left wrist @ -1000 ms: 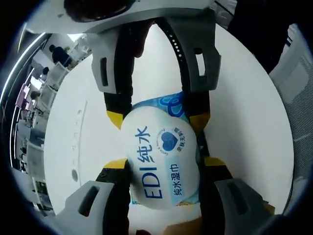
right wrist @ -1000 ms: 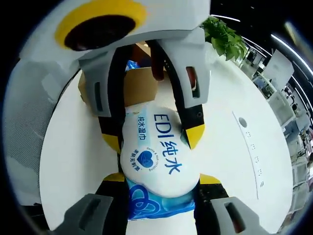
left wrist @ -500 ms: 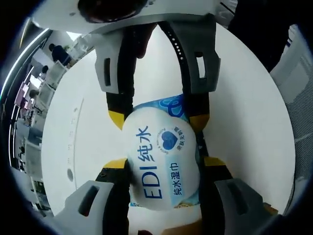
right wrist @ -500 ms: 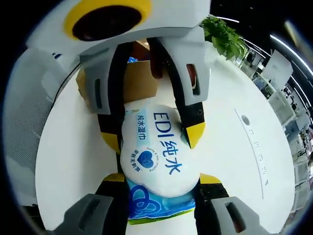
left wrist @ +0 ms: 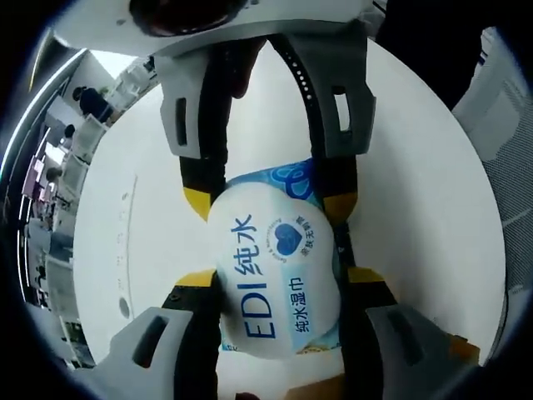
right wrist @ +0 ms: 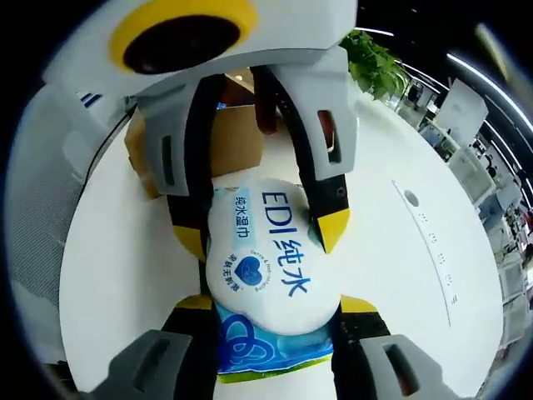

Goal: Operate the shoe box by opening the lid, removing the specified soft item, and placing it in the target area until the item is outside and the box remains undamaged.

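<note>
Left gripper (left wrist: 271, 275), seen in the left gripper view, is clamped on one end of the wet-wipe pack (left wrist: 275, 279), its yellow-tipped jaws pressing the pack's flanks at 9 and 3 o'clock; the right gripper (left wrist: 266, 204) enters from 12 o'clock and pinches the far end of the same pack. In the right gripper view the arrangement mirrors: the right gripper (right wrist: 271, 304) grips the blue-patterned end of the wet-wipe pack (right wrist: 266, 267) at 6 o'clock, and the left gripper (right wrist: 258, 237) bears on the upper end. The pack, white with blue lettering, bulges between the jaws, which suggests a soft, yielding item. It is held above the white tabletop (right wrist: 391, 275), clear of the shoe box (right wrist: 237, 137), which stands behind the grippers toward 12 o'clock in the right gripper view with cardboard walls intact as far as visible; its lid is hidden. A potted plant (right wrist: 379, 62) sits at 1 o'clock. Assessment: opening and removal appear complete, as the item is outside the box. Remaining: lower the pack to the target area, which cannot be identified here, and release both grips.
</note>
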`<action>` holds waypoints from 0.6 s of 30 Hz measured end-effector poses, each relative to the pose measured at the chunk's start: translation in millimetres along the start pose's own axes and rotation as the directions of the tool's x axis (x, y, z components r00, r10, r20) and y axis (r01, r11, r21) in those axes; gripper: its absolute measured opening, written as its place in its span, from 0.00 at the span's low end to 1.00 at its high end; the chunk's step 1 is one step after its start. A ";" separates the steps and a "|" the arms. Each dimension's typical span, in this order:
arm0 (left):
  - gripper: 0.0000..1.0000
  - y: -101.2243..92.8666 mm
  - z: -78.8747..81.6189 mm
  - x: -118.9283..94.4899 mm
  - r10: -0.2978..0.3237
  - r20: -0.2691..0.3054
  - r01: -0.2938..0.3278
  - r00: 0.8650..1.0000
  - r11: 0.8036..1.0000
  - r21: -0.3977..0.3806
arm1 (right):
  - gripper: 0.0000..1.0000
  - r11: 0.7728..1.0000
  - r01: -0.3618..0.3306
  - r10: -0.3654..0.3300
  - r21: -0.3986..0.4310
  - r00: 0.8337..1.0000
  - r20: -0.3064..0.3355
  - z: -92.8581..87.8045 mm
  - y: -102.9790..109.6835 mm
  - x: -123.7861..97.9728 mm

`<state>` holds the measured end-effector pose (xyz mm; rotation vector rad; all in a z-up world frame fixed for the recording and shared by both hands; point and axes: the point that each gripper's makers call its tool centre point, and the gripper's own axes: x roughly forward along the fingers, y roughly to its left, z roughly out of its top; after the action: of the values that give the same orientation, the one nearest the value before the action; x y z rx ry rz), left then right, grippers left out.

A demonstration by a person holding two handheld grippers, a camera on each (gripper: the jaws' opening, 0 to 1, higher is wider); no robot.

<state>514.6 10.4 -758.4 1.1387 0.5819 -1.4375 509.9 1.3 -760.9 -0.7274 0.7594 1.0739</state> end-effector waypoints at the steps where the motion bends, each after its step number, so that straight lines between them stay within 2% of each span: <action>1: 0.57 0.0 -0.1 0.1 0.001 0.000 -0.001 1.000 1.000 0.000 | 0.51 1.000 0.000 0.000 -0.001 1.000 -0.001 -0.1 0.1 0.0; 8: 0.58 1.2 -1.7 0.3 0.003 0.007 -0.003 1.000 1.000 -0.008 | 0.53 1.000 0.019 -0.020 -0.015 0.999 -0.039 -1.8 1.2 -0.1; 18: 0.53 1.6 -3.2 -14.2 0.025 0.015 -0.025 1.000 1.000 0.010 | 0.52 0.998 0.052 -0.050 0.045 0.997 -0.059 -2.4 1.2 -18.6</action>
<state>515.3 19.4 -746.7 1.1387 0.5491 -1.4274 503.0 -9.3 -746.9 -0.7369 0.8085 0.9897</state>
